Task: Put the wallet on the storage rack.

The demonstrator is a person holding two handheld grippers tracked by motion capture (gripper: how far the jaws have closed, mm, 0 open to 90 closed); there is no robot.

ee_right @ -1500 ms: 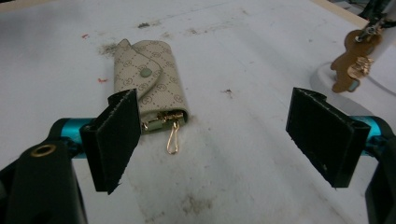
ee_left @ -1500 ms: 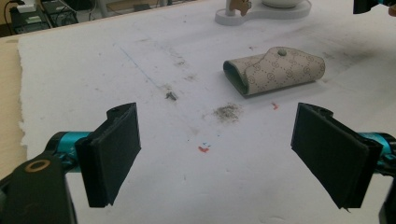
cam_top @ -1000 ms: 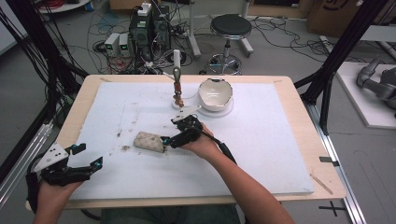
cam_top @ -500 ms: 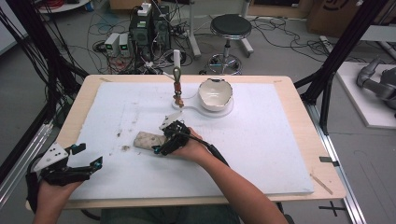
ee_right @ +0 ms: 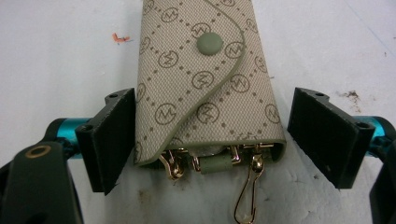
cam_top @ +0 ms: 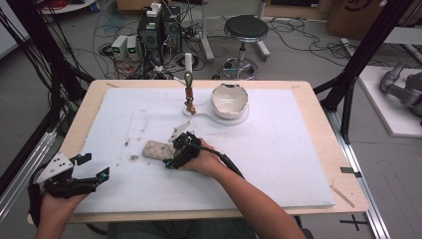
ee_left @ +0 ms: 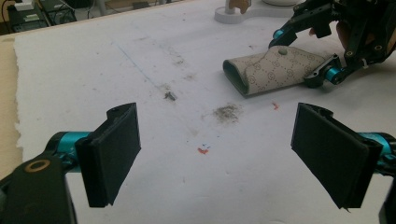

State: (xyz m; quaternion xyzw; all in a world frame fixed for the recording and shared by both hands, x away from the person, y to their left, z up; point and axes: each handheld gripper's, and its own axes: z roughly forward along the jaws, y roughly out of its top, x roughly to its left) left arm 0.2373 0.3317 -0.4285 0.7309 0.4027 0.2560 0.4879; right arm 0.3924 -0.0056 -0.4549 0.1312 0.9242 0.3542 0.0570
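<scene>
A beige monogrammed key pouch (cam_top: 155, 149) with a green snap lies flat on the white foam board (cam_top: 278, 149), left of centre. My right gripper (cam_top: 171, 151) stands open at its right end, one jaw on each side. In the right gripper view the pouch (ee_right: 205, 79) sits between the pads of that gripper (ee_right: 210, 144). The left pad touches its edge and the right pad stands apart. Gold key hooks (ee_right: 247, 196) hang out of the near end. My left gripper (cam_top: 97, 167) hovers open at the board's near-left corner. Nothing is between its pads (ee_left: 217, 154), and the pouch (ee_left: 275, 67) lies ahead to the right.
A white bowl (cam_top: 229, 99) with a chipped rim rests on a white base at the back centre, beside a small stand (cam_top: 189, 94) holding a brown piece. Dirt specks (cam_top: 133, 158) mark the board left of the pouch. A stool and electronics stand beyond the table.
My right gripper has moved left along the board, and its jaws now straddle the pouch's end. The left gripper has stayed in place.
</scene>
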